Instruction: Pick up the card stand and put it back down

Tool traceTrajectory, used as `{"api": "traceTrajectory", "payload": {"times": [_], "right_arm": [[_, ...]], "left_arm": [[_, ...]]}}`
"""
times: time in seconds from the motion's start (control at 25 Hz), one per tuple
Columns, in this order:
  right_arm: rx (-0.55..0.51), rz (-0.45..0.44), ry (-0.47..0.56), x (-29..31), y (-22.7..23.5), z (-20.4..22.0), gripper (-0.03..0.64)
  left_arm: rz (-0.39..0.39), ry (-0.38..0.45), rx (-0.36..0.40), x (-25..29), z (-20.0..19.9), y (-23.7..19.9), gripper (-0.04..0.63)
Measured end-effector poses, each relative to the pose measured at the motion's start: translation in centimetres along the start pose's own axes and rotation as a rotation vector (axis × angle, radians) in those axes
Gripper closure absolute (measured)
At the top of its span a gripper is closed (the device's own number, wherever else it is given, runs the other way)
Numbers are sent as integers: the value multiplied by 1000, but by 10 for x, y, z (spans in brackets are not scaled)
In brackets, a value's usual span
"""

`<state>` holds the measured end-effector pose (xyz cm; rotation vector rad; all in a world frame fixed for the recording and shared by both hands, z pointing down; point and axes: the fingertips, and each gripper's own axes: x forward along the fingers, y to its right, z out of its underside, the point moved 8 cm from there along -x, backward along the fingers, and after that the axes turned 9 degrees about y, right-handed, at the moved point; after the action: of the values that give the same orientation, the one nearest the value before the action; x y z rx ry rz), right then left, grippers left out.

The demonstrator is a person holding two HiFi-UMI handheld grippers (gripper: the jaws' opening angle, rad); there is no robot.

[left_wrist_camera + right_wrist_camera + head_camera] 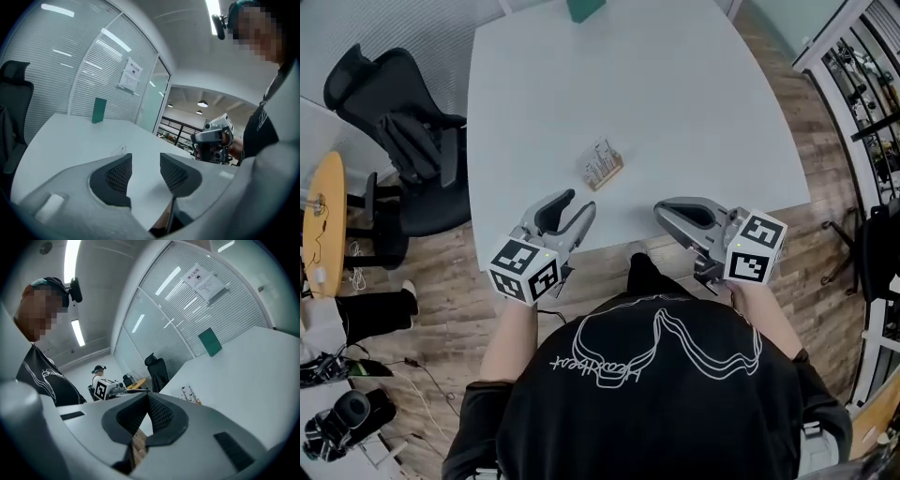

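Note:
The card stand [603, 164], a small wooden block with clear upright holders, sits on the white table [675, 94] ahead of both grippers, and neither touches it. My left gripper [578, 204] hovers at the table's near edge, just short of the stand, its jaws open with nothing between them [145, 164]. The stand shows faintly beyond those jaws [121, 151]. My right gripper [661, 211] hangs at the near edge to the stand's right, its jaws shut on nothing [147, 397]. From there the stand [191, 393] lies off to the right on the tabletop.
A green box [584, 9] stands at the table's far edge. A black office chair [403, 141] is at the table's left, with a round wooden table [323, 225] beyond it. Metal shelving [872, 84] lines the right side.

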<state>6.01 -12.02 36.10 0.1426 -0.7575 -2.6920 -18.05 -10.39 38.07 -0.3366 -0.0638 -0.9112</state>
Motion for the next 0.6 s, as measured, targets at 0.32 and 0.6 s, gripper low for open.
{"api": "traceTrajectory", "payload": {"times": [0.32, 0.6], "right_arm": [[64, 40, -26, 4, 52, -4, 609], [89, 66, -49, 12, 78, -7, 609]], "left_arm": [[-20, -104, 65, 50, 32, -50, 365], [-23, -245, 93, 79, 74, -82, 348]]}}
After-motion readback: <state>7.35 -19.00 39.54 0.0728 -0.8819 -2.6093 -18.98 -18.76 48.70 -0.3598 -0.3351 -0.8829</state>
